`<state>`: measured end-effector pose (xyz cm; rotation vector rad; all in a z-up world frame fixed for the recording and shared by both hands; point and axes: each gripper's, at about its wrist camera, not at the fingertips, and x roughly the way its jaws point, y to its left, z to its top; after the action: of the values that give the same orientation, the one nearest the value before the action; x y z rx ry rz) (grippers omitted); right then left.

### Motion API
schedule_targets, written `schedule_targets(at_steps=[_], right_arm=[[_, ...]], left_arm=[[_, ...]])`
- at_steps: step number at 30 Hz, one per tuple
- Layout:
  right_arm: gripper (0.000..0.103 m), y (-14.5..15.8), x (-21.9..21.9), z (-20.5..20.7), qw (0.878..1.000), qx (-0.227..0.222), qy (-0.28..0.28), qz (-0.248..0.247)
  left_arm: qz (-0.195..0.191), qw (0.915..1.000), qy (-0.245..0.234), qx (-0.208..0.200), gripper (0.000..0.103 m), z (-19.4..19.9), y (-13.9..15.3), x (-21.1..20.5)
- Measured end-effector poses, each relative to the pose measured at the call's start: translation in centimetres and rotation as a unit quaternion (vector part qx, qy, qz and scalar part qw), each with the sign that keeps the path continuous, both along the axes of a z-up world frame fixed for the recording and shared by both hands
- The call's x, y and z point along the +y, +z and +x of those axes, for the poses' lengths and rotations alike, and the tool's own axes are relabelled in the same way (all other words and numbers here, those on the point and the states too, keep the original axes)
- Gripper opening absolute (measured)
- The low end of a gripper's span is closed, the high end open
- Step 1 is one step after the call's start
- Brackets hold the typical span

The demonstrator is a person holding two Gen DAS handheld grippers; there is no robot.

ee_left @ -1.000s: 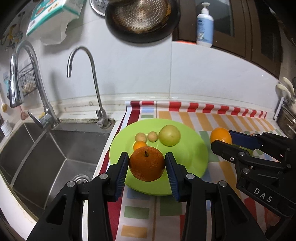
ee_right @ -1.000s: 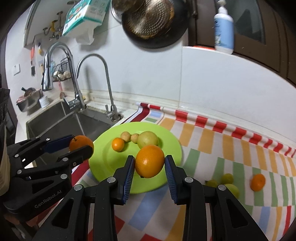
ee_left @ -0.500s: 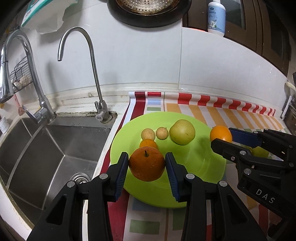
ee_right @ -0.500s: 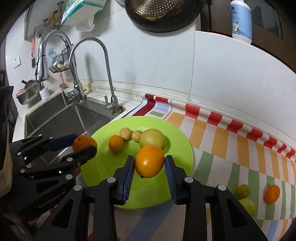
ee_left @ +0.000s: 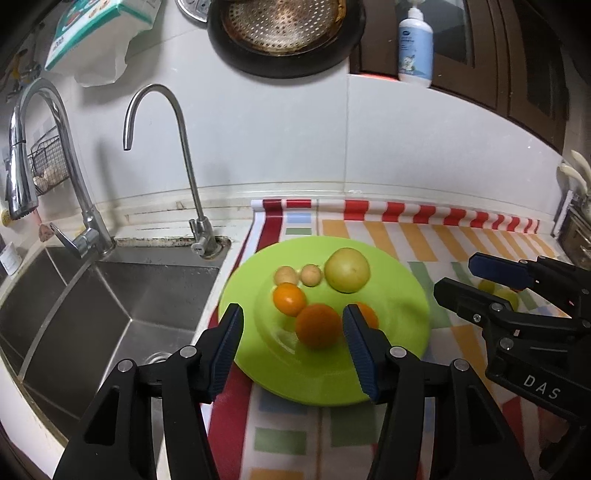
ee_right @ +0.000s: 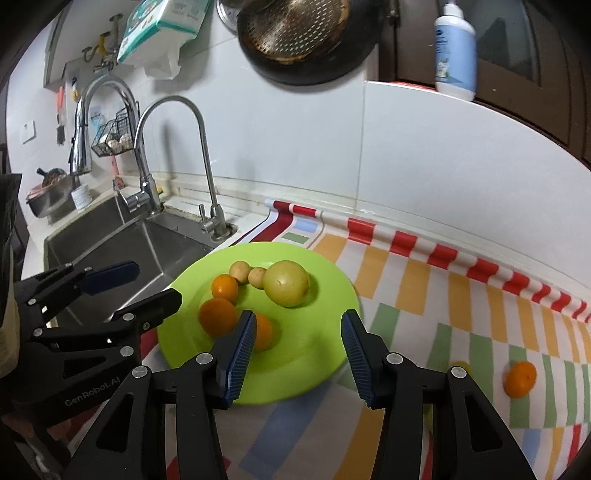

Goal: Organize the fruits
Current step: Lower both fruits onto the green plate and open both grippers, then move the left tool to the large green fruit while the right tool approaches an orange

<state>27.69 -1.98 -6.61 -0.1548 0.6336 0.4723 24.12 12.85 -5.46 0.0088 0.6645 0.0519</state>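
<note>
A green plate (ee_left: 399, 291) (ee_right: 325, 280) lies on the striped mat beside the sink. On it lie a yellow-green apple (ee_left: 347, 270) (ee_right: 287, 283), two small tan fruits (ee_left: 285, 275) (ee_right: 239, 270), a small orange (ee_left: 289, 298) (ee_right: 224, 288) and two larger oranges (ee_left: 317, 325) (ee_right: 217, 316), the second one (ee_right: 264, 330) partly hidden by a finger. My left gripper (ee_left: 291, 343) is open above the plate's front. My right gripper (ee_right: 298, 349) is open too. Both are empty.
A steel sink (ee_left: 96, 306) with two faucets (ee_left: 184, 155) lies left of the plate. On the mat to the right lie an orange (ee_right: 521, 378) and greenish fruits (ee_left: 496, 291). A pan (ee_left: 284, 33) and a bottle (ee_left: 415, 40) are up on the wall.
Both grippers have opened and let go of their oranges, which now lie on the front of the plate. Both have pulled back a little.
</note>
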Motion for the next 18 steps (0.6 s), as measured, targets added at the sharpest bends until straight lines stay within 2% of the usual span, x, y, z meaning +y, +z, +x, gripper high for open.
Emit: schedule_targets(at_steps=[14, 16, 18], right_arm=[[0.049, 2.5, -6.3, -4.9, 0.998, -0.026, -0.055, 0.01], [0.055, 2.7, -7.3, -5.5, 0.998, -0.029, -0.062, 0.009], [0.055, 3.0, -8.4, -6.2, 0.997, -0.037, -0.073, 0.007]], left_arm=[[-0.013, 0.9976, -0.058, -0.036, 0.058, -4.0, 3.7, -5.8], [-0.011, 0.9968, -0.068, -0.04, 0.058, -4.4, 3.9, -6.9], [-0.013, 0.9961, -0.077, -0.04, 0.059, -4.7, 4.0, -7.9]])
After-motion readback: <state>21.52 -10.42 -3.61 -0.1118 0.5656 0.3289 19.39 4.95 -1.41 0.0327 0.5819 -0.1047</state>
